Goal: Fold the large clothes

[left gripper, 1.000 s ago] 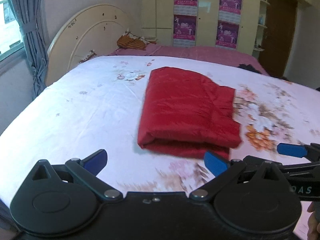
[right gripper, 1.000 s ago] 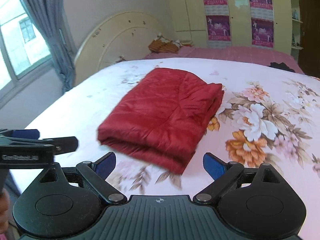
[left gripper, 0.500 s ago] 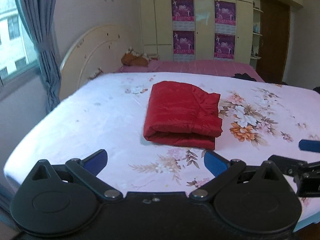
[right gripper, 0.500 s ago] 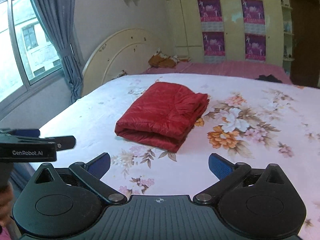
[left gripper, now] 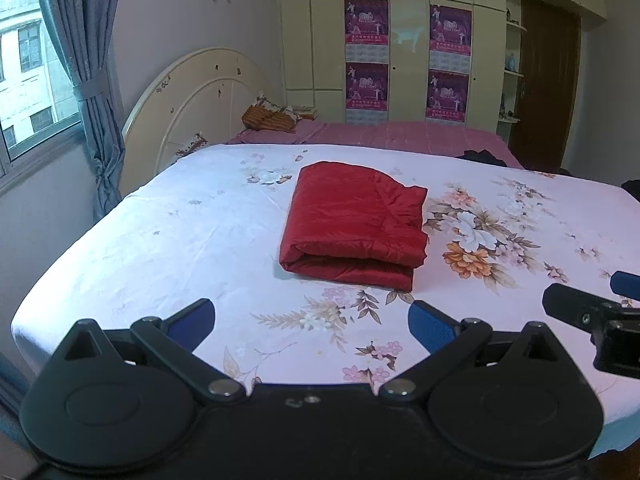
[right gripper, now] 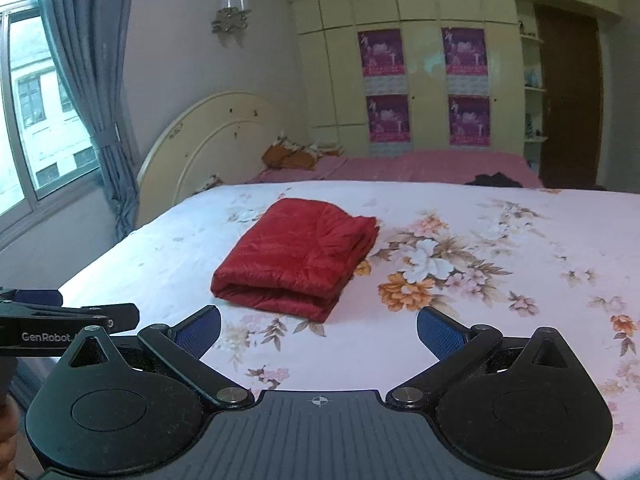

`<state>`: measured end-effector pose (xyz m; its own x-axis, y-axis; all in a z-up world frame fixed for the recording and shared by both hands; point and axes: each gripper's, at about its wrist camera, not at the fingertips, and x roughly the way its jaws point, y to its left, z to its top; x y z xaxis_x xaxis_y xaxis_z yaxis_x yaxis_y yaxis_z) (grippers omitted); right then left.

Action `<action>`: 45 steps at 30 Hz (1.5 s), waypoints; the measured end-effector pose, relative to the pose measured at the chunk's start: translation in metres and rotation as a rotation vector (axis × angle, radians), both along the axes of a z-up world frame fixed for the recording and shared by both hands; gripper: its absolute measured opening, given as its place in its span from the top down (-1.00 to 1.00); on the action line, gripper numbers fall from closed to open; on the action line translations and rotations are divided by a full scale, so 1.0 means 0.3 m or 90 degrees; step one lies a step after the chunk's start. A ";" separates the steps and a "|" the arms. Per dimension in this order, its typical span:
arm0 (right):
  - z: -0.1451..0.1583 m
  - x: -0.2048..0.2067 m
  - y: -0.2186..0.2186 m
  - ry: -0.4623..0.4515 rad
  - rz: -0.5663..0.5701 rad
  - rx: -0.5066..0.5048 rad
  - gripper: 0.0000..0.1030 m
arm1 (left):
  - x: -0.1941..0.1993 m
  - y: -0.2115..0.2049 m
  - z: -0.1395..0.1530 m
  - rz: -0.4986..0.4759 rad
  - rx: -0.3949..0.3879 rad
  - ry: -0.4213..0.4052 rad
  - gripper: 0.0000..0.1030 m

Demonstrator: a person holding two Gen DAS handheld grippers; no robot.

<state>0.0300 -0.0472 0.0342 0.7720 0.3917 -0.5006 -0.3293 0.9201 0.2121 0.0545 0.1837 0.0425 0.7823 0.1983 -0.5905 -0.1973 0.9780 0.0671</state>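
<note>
A red quilted garment (left gripper: 354, 220) (right gripper: 296, 262) lies folded into a thick rectangle in the middle of the floral bedsheet (left gripper: 180, 240) (right gripper: 500, 240), its folded edge toward me. My left gripper (left gripper: 312, 320) stands open above the near edge of the bed, nothing between its blue pads, well short of the garment. My right gripper (right gripper: 319, 326) is open too, wide and empty, also back from the garment. Each gripper shows at the edge of the other's view: the right one (left gripper: 592, 304) and the left one (right gripper: 60, 312).
A cream headboard (left gripper: 192, 100) stands at the left end of the bed. Beyond it lies a pink bed (left gripper: 400, 136) with an orange pillow (left gripper: 268, 118) and dark clothing (left gripper: 480, 157). Wardrobes with posters (left gripper: 366, 52) line the far wall; a curtained window (left gripper: 24, 64) is left.
Both grippers have pulled back and risen from the folded garment, which now looks smaller and farther off. The garment itself has stayed put. The right gripper's jaws stand a little wider than a second ago.
</note>
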 end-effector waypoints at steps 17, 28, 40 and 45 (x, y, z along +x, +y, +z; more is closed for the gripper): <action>0.002 -0.013 0.023 -0.003 0.015 -0.001 -1.00 | -0.022 0.021 0.006 0.018 -0.003 0.000 -0.99; 0.000 -0.001 0.030 -0.003 0.013 -0.001 -1.00 | -0.017 0.031 0.006 0.023 -0.004 -0.001 -0.99; -0.005 0.019 0.018 0.004 0.011 0.001 -1.00 | 0.012 0.041 0.010 0.021 -0.004 0.007 -0.99; -0.006 0.024 0.015 0.004 0.010 0.003 -1.00 | 0.026 0.040 0.009 0.021 -0.002 0.008 -0.99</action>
<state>0.0373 -0.0426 0.0325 0.7622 0.4062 -0.5041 -0.3427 0.9138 0.2182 0.0622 0.1957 0.0451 0.7678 0.2218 -0.6011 -0.2287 0.9712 0.0662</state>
